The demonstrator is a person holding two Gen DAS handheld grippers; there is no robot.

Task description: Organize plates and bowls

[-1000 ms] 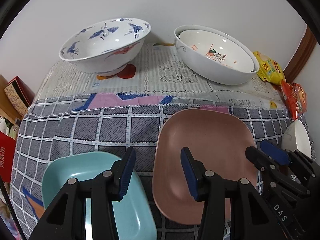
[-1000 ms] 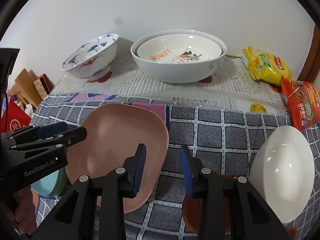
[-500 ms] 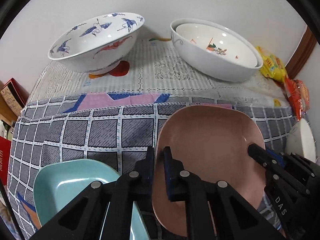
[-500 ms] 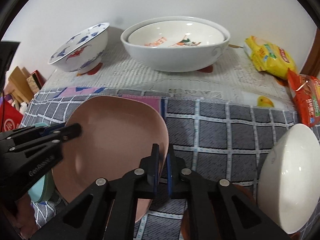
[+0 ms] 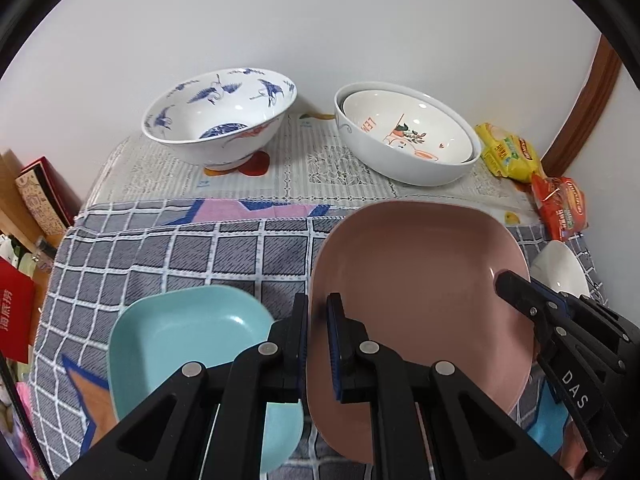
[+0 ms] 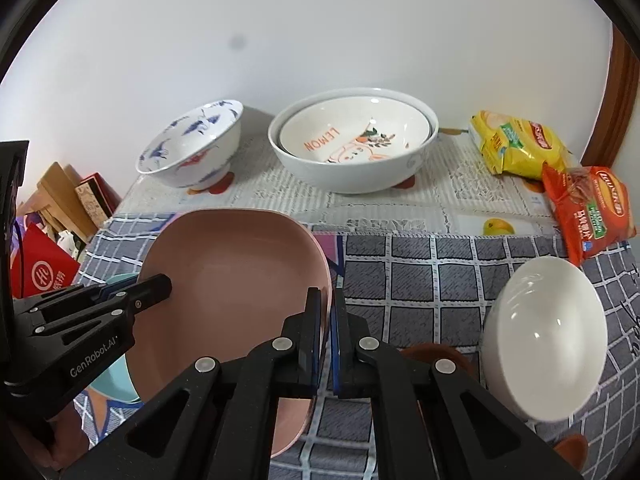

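Left wrist view shows the left gripper (image 5: pixel 318 336) clamped on the left rim of the pink squarish plastic plate (image 5: pixel 416 276), while the right gripper (image 6: pixel 328 328) pinches the plate's opposite rim, its tip reaching into the left view at the right edge. The plate hangs between the two, tilted, just above the grey checked cloth (image 5: pixel 192 248), with the pale blue squarish plate (image 5: pixel 180 344) just beside it on the left.

To do this lift well, both hands should probably rise together and keep the rims level, since a thin edge grip on a wide plate can twist or slip; carrying it over the blue plate and lowering gently looks the sensible stacking move.

A second ago both sets of jaws stood open around the rims; they have since closed on the plate, which now sits higher against the cloth.
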